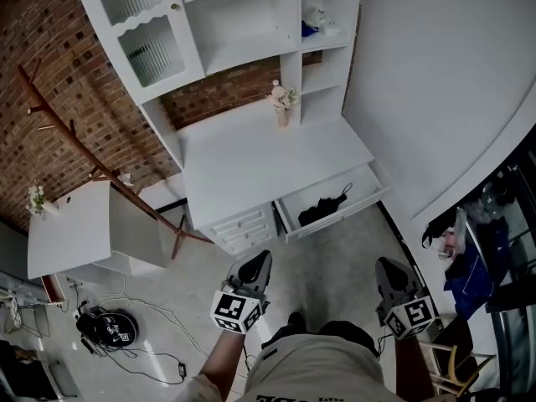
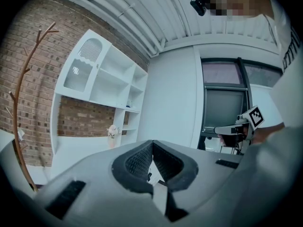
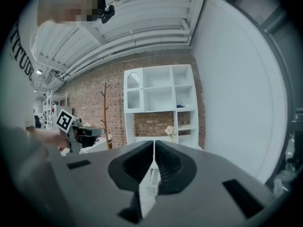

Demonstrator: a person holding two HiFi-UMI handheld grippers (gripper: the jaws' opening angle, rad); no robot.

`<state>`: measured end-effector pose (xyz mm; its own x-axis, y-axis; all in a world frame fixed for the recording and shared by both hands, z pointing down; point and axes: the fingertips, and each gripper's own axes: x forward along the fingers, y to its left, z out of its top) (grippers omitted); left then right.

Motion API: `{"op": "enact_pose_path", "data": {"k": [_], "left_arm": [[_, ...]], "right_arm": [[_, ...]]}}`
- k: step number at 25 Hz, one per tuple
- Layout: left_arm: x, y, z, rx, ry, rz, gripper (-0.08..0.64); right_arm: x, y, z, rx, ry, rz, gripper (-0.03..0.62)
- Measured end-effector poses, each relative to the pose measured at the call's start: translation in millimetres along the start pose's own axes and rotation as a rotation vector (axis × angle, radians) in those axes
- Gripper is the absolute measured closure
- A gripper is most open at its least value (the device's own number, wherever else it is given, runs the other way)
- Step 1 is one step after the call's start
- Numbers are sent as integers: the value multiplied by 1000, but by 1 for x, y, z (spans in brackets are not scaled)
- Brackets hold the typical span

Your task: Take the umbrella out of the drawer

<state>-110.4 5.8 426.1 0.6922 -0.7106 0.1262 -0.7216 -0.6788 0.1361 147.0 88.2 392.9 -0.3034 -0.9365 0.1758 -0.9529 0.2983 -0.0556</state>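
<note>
My left gripper [image 1: 255,263] has its jaws pressed together, empty. Ahead, the desk's [image 1: 251,153] one open drawer [image 1: 366,201] holds one black umbrella [image 1: 321,211], lying lengthwise, long axis running from lower left to upper right, looped end rightward. My right gripper [image 1: 389,268] is likewise closed on nothing.

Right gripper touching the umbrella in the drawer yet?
Apart. The head view shows the right gripper short of the open drawer, with a stretch of floor between its shut jaws and the black umbrella inside.
</note>
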Motion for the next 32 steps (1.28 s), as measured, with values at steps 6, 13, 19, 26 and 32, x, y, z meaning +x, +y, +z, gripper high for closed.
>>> {"op": "enact_pose_path", "data": {"k": [6,13,19,26,32], "left_arm": [[5,15,0,-32,9,9,535],[16,23,0,-32,22,26,535],[37,34,2,-22,15,70,535],[79,40,7,-4,6,88,535],[118,42,3,-31,27,135,535]], "right_arm": [[20,3,5,-7,-1,16,563],[44,-8,3,2,12,44,563],[76,-27,4,8,6,93,563],[124,-66,12,8,21,153,563],[165,-101,8,12,63,229,563]]}}
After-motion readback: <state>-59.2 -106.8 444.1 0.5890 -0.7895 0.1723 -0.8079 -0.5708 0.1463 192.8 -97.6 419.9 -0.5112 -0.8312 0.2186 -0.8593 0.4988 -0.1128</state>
